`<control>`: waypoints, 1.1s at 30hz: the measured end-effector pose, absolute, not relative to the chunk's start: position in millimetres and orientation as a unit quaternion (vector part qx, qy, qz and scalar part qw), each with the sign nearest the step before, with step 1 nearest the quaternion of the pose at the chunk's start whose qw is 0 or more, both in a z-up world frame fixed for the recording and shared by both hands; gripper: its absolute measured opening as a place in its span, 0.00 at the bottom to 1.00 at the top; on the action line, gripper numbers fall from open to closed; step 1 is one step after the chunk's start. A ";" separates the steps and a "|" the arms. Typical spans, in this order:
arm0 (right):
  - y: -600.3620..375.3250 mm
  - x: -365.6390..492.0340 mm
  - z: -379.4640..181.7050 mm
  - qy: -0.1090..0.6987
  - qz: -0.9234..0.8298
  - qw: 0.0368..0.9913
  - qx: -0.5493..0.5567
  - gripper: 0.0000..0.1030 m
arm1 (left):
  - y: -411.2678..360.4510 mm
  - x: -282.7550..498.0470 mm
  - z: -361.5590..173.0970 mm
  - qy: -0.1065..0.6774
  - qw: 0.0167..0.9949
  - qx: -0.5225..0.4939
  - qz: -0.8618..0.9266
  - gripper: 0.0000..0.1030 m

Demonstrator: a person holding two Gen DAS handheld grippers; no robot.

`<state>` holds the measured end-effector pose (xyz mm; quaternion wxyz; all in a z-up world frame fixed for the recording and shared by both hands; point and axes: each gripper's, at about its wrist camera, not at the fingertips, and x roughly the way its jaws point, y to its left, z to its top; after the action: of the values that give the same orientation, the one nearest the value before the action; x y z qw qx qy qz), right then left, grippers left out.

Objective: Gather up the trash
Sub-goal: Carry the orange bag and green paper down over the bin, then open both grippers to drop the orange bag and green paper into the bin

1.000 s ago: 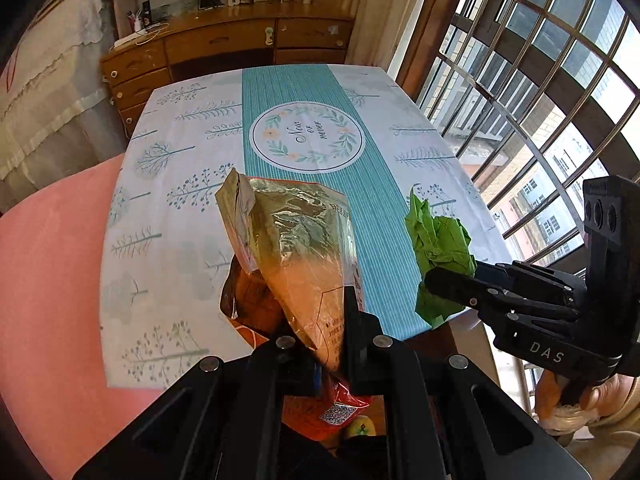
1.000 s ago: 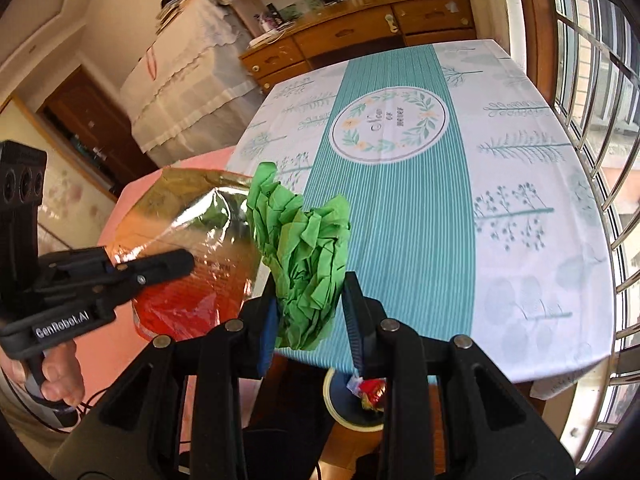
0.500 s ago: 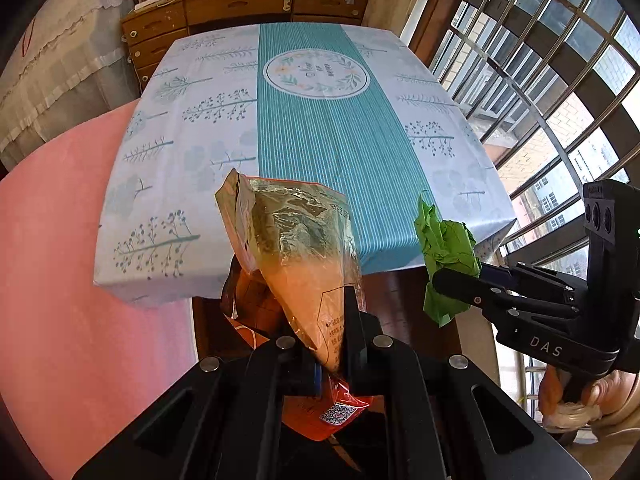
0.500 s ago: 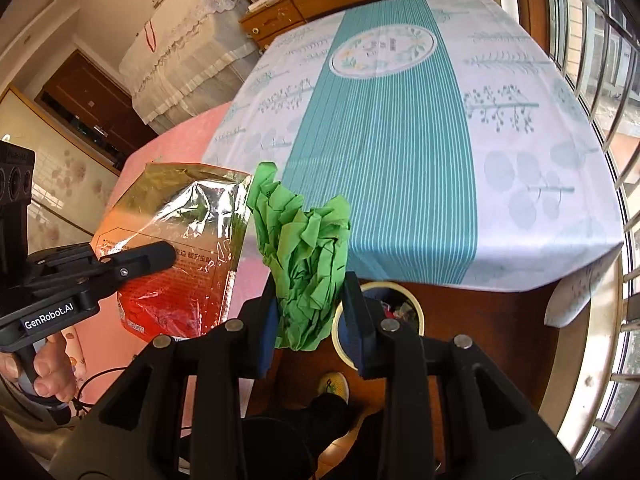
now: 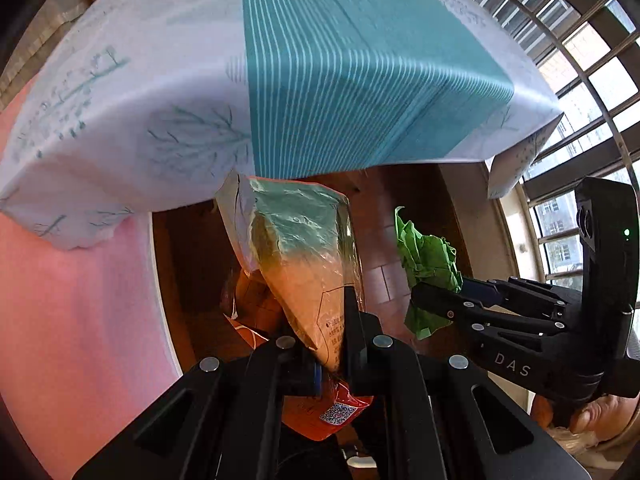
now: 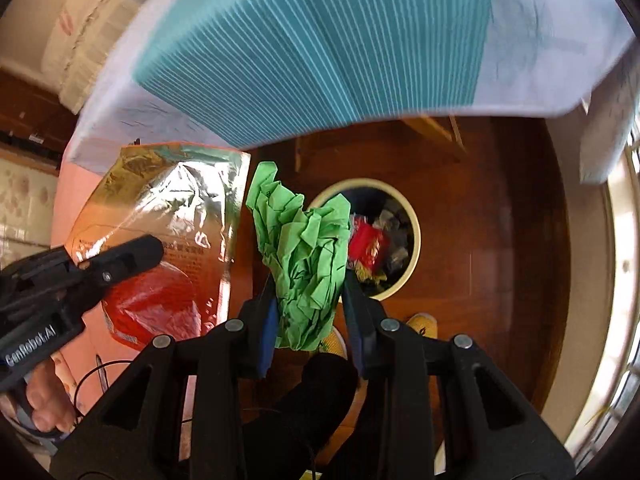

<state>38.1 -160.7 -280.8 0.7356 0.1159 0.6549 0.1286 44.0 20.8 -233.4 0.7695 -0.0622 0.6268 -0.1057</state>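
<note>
My left gripper (image 5: 332,344) is shut on an orange foil snack bag (image 5: 304,256), held upright below the table edge; the bag also shows in the right wrist view (image 6: 160,240), with the left gripper (image 6: 132,256) clamped on it. My right gripper (image 6: 310,312) is shut on a crumpled green paper (image 6: 304,256), also seen in the left wrist view (image 5: 428,268) with the right gripper (image 5: 436,296). A cream round trash bin (image 6: 414,240) with wrappers inside stands on the floor, just right of and beyond the green paper.
The table with a white and teal striped cloth (image 6: 320,40) overhangs above both grippers; it also shows in the left wrist view (image 5: 340,60). Dark wood floor (image 6: 500,220) surrounds the bin. A pink surface (image 5: 72,300) lies left. Window bars (image 5: 580,60) are at right.
Both grippers have dropped from above the table to below its edge, still holding the bag and the green paper. The trash bin is now in plain view under the right gripper.
</note>
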 end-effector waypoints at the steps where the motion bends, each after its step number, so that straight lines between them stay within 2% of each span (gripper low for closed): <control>1: -161.3 35.3 -293.3 0.657 0.121 0.734 0.122 0.26 | 19.5 43.6 -247.4 0.630 0.766 -0.061 -0.110 0.08; 13: -155.1 48.4 -445.5 0.653 0.087 0.739 0.141 0.26 | 18.1 61.9 -418.6 0.636 0.763 -0.052 -0.106 0.08; 22: -150.5 61.5 -518.4 0.650 0.087 0.742 0.135 0.27 | 25.3 76.9 -502.4 0.634 0.766 -0.057 -0.093 0.10; 23: -150.4 62.2 -522.8 0.649 0.086 0.745 0.131 0.31 | 25.9 81.4 -507.6 0.634 0.766 -0.056 -0.091 0.11; 26: -149.0 62.8 -530.5 0.652 0.093 0.741 0.135 0.34 | 26.2 88.0 -517.4 0.635 0.766 -0.049 -0.085 0.23; 29: -148.4 63.0 -531.5 0.650 0.103 0.742 0.129 0.43 | 31.4 89.3 -526.9 0.635 0.767 -0.052 -0.079 0.53; 30: -150.1 66.4 -537.9 0.649 0.105 0.743 0.127 0.45 | 32.8 89.9 -529.6 0.636 0.766 -0.053 -0.077 0.68; 31: -149.9 66.8 -539.4 0.649 0.106 0.743 0.126 0.47 | 35.2 90.2 -531.1 0.635 0.767 -0.055 -0.073 0.75; 33: -154.3 70.3 -543.8 0.651 0.107 0.741 0.125 0.51 | 39.1 92.7 -531.4 0.636 0.766 -0.058 -0.066 0.82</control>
<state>70.3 -154.3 -543.8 0.7412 0.1248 0.6508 0.1074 92.7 39.1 -531.4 0.7663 -0.0576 0.6365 -0.0662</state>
